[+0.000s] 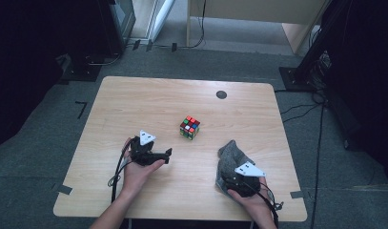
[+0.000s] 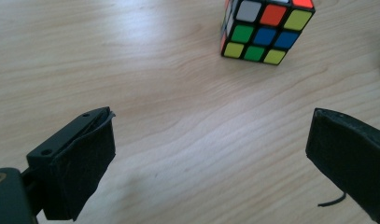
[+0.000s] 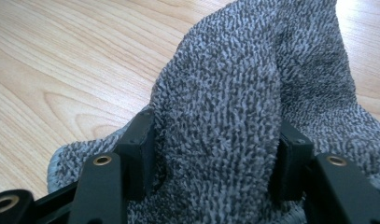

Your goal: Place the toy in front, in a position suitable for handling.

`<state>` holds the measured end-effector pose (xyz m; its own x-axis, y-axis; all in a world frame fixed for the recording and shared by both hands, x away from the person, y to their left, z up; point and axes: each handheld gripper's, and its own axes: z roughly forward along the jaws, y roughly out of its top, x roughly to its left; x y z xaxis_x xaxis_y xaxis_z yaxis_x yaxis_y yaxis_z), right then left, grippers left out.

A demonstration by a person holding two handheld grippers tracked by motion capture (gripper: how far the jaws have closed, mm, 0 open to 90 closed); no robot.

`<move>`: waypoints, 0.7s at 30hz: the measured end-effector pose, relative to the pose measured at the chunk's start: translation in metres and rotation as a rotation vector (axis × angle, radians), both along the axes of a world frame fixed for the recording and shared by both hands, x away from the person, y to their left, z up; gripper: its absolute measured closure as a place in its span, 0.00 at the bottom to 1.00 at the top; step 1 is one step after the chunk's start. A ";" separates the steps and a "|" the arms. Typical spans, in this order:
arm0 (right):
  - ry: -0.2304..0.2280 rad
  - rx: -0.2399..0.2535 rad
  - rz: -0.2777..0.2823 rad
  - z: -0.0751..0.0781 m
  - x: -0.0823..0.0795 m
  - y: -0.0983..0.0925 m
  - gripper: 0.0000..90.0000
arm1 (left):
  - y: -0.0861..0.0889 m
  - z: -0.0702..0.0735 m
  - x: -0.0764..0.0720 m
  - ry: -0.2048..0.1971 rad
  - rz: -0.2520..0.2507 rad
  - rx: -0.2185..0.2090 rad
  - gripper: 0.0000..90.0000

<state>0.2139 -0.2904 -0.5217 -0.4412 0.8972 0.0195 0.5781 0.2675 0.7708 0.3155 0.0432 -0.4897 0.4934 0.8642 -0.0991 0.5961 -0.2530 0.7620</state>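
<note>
High view: right gripper [image 1: 240, 180] low at the near right of the bench [image 1: 134, 105], fingers sunk into the near end of a grey cloth [image 1: 229, 155] that trails away toward the middle. Left gripper [image 1: 156, 156] lying on its side at the near left, pointed at a puzzle cube [image 1: 189, 127] that stands alone mid-bench, apart from both cloth and grippers. Best handled, by this look, by keeping the pinch steady and lifting slowly so the slack end follows without brushing the cube.

Left gripper view: fingers [image 2: 80, 161] spread wide, released, grasping nothing; bare bench between them. Cube [image 2: 267, 30] ahead and a little off to the right, square-edged, glossy stickers on a black frame, hard and slippery to judge by the sheen. Pale wood-grain laminate, smooth and matt.

Right gripper view: fingers [image 3: 141, 154] pressed in on a raised fold of the cloth [image 3: 234, 93], grasping it from both sides, the fold bulging up between them. Nubbly terry-like knit, grey flecked with darker thread, soft and limp, rumpled into ridges, one edge flat on the bench at the near left. Grip sits on a thick bunch, likely secure; worth squeezing no harder, since such fabric only compresses.
</note>
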 end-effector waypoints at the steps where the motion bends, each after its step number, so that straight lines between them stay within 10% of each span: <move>1: 0.001 0.003 0.003 0.000 0.000 0.000 0.49 | -0.004 0.000 0.002 -0.002 -0.003 0.003 0.03; 21: -0.006 -0.004 0.010 -0.001 0.000 0.000 0.49 | -0.069 -0.021 0.051 0.010 -0.058 0.004 0.05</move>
<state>0.2142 -0.2904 -0.5224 -0.4501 0.8929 0.0133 0.5707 0.2761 0.7733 0.3661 -0.0263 -0.5109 0.5419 0.8344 -0.1008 0.5879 -0.2906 0.7549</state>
